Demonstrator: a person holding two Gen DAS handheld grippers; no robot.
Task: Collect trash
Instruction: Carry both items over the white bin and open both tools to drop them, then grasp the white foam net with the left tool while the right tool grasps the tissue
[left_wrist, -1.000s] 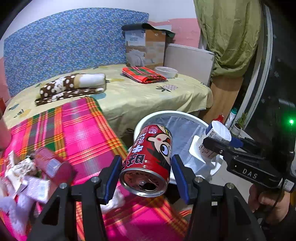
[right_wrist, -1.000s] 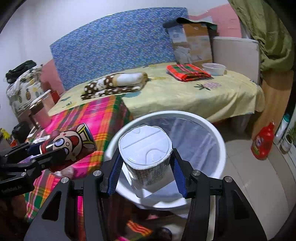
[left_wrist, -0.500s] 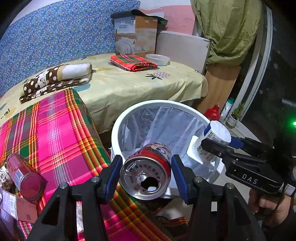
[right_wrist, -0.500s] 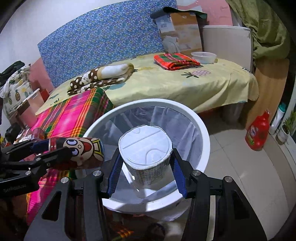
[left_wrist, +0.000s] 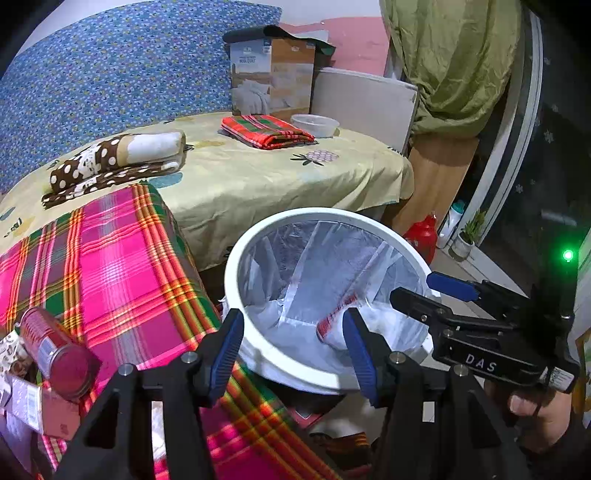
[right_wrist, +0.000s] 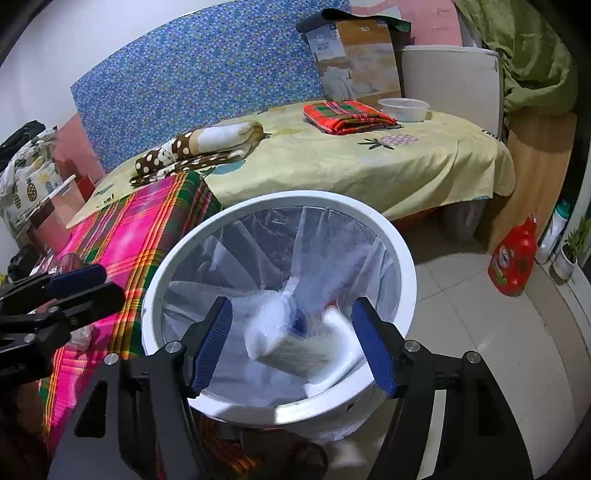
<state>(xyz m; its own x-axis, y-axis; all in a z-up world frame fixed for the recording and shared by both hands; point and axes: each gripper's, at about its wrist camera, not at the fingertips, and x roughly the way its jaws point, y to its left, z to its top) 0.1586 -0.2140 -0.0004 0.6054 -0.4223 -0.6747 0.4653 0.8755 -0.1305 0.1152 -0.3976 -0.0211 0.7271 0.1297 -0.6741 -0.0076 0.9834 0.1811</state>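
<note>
Both claws stood over the white bin (right_wrist: 280, 406) beside the bed; the left claw (left_wrist: 291, 350) was parted and empty, the red cartoon can it had gripped half a second before now gone from between its blue pads (left_wrist: 229, 347); a red-and-white shape (left_wrist: 332, 321), judged to be that can, lay blurred against the clear liner (left_wrist: 325, 266) inside the bin; the right claw (right_wrist: 291, 343) was opening, its pads touching nothing, and the white foil-lidded cup (right_wrist: 288, 343) it had carried was a falling smear below it, within the bin's rim; both pieces were therefore judged delivered, and this round of collecting closed. More trash waited on the pink plaid cloth (left_wrist: 122, 258) at the left: a dark red can (left_wrist: 55, 354) on its side, with flat packets (left_wrist: 26, 402) just beside it, cut off by the picture's edge; their number could not be counted. The floor of the bin was hidden by crumpled liner and motion blur, so the resting position of either item could not be confirmed; only the fingers of the person's right hand (left_wrist: 535, 413) showed beneath the right claw's body.
</note>
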